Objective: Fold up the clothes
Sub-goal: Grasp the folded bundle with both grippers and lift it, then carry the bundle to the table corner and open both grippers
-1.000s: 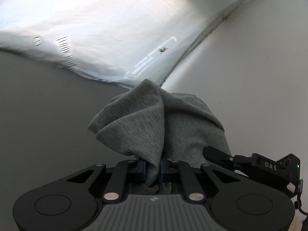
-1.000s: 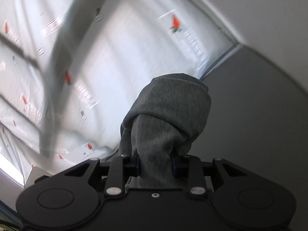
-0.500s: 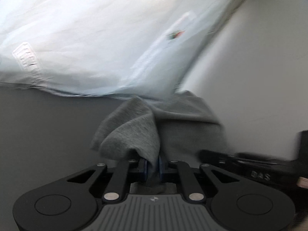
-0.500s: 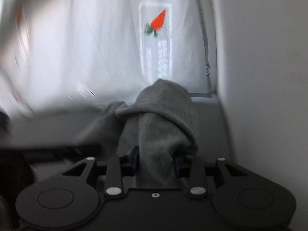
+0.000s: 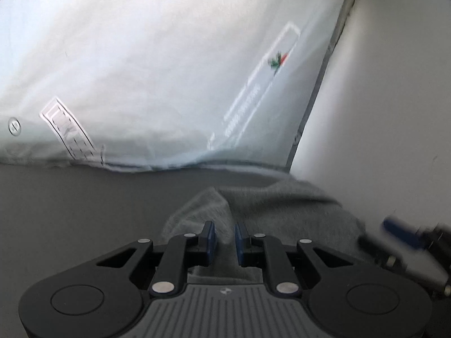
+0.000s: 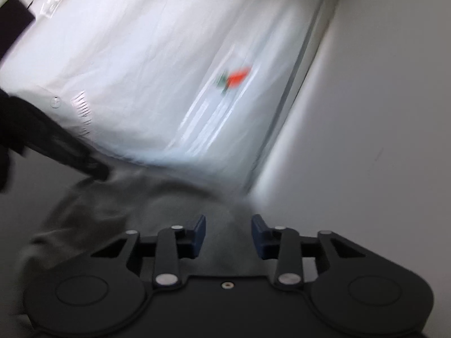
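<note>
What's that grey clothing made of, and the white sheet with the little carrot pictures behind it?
The grey garment looks like soft knit, probably cotton jersey or fleece: matte, heathered, slumping in rounded folds. The white sheet seems thin plastic film: glossy, translucent, finely creased, with printed labels. Motion blur leaves both uncertain.

A translucent plastic sheet (image 5: 157,64) printed with a carrot logo (image 5: 277,60) fills ten to one o'clock; a white wall (image 5: 394,98) stands at three; a grey tabletop (image 5: 70,205) lies at eight.
</note>
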Tool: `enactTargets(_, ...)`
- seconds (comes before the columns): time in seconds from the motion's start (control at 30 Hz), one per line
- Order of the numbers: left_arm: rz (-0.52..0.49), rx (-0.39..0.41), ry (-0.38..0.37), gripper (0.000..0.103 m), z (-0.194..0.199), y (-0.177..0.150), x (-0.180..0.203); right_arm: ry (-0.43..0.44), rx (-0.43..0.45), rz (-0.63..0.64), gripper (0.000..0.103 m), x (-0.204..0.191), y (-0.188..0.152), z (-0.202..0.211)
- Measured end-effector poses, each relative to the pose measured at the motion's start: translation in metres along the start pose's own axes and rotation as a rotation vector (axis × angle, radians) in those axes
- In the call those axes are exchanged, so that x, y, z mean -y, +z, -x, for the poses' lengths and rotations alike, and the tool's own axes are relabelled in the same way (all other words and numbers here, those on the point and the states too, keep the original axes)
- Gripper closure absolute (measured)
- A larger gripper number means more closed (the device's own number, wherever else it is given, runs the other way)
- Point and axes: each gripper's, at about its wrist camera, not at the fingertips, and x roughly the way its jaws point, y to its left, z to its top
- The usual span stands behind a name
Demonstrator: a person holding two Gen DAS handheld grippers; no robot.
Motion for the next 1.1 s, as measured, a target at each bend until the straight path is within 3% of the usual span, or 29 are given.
enactTargets(0.03,0.000,-0.022,0.015,0.086,-0.006,-0.004,-0.002,0.037,-0.060,-0.045,0.077,0.002,-0.006,-0.007)
enactTargets(0.1,-0.020,-0.089,0.077,0.082,-0.016,-0.018,-0.007,0.034,-0.161,-0.100,0.077,0.003,-0.026,-0.029)
enactTargets(0.2,-0.004,-0.123,0.091,0.074,-0.019,-0.027,-0.019,0.034,-0.178,-0.187,0.071,0.012,-0.029,-0.031)
enactTargets(0.33,0.017,-0.099,0.087,0.073,-0.003,-0.019,-0.022,-0.010,-0.164,-0.227,0.063,0.018,-0.013,-0.017)
enactTargets(0.4,0.007,-0.078,0.051,0.066,0.008,-0.018,-0.018,-0.022,-0.170,-0.230,0.051,0.017,-0.014,-0.012)
enactTargets(0.43,0.001,-0.074,0.029,0.055,0.013,-0.019,-0.015,-0.020,-0.194,-0.231,0.047,0.016,-0.018,-0.011)
enactTargets(0.47,-0.011,-0.085,0.009,0.045,0.017,-0.022,-0.012,-0.019,-0.219,-0.233,0.047,0.014,-0.023,-0.011)
enactTargets(0.5,-0.036,-0.106,0.000,0.043,0.019,-0.028,-0.006,-0.018,-0.257,-0.230,0.046,0.013,-0.028,-0.013)
enactTargets(0.6,-0.150,-0.169,0.034,0.043,0.019,-0.048,0.009,-0.033,-0.250,-0.197,0.045,0.009,-0.022,-0.004)
enactTargets(0.67,-0.178,-0.174,0.041,0.043,0.029,-0.053,0.014,-0.046,-0.229,-0.180,0.037,0.008,-0.010,0.007)
enactTargets(0.73,-0.150,-0.151,0.012,0.043,0.049,-0.049,0.014,-0.049,-0.196,-0.175,0.026,0.008,0.003,0.019)
enactTargets(0.93,-0.158,-0.015,0.021,0.031,0.133,-0.039,0.021,-0.113,-0.110,-0.115,0.014,-0.010,0.034,0.081)
enactTargets(1.1,-0.146,0.134,0.023,0.007,0.221,-0.037,0.025,-0.095,0.009,-0.126,0.004,-0.023,0.051,0.156)
